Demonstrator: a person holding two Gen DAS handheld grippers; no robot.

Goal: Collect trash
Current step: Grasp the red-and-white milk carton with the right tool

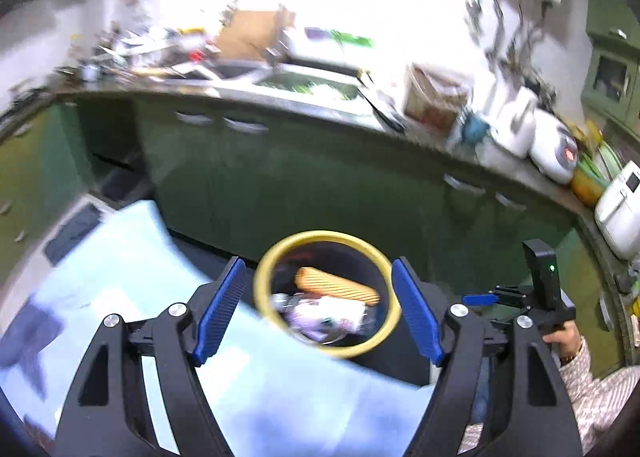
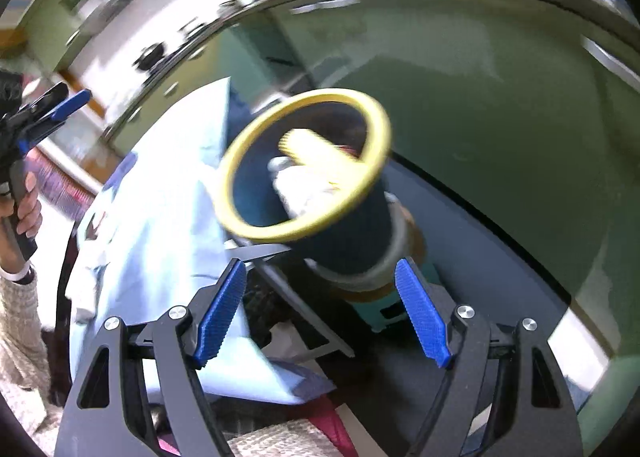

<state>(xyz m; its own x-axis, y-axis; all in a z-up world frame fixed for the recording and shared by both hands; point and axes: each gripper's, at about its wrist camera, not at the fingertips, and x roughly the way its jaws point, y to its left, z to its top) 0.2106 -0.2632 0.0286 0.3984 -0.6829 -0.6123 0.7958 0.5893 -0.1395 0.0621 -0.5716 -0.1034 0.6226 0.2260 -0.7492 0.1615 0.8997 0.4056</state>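
A dark bin with a yellow rim (image 1: 259, 289) stands just past the edge of a pale blue cloth. Inside lie a yellow ribbed wrapper (image 1: 336, 283) and a crumpled white and purple wrapper (image 1: 320, 315). My left gripper (image 1: 319, 263) hovers over the bin's mouth, open, with nothing between its blue pads. In the right wrist view the bin (image 2: 352, 241) looks tilted, the ribbed wrapper (image 2: 316, 151) and white wrapper (image 2: 304, 185) showing through the rim. My right gripper (image 2: 320, 262) is open and empty near the bin's lower wall. Both views are blurred.
Green cabinets (image 1: 300, 177) run behind the bin under a cluttered counter with white appliances (image 1: 552, 153). The pale blue cloth (image 2: 160, 217) covers the surface at the left. A teal base (image 2: 384, 313) sits under the bin. A person's hand (image 2: 28, 213) holds the left gripper's handle.
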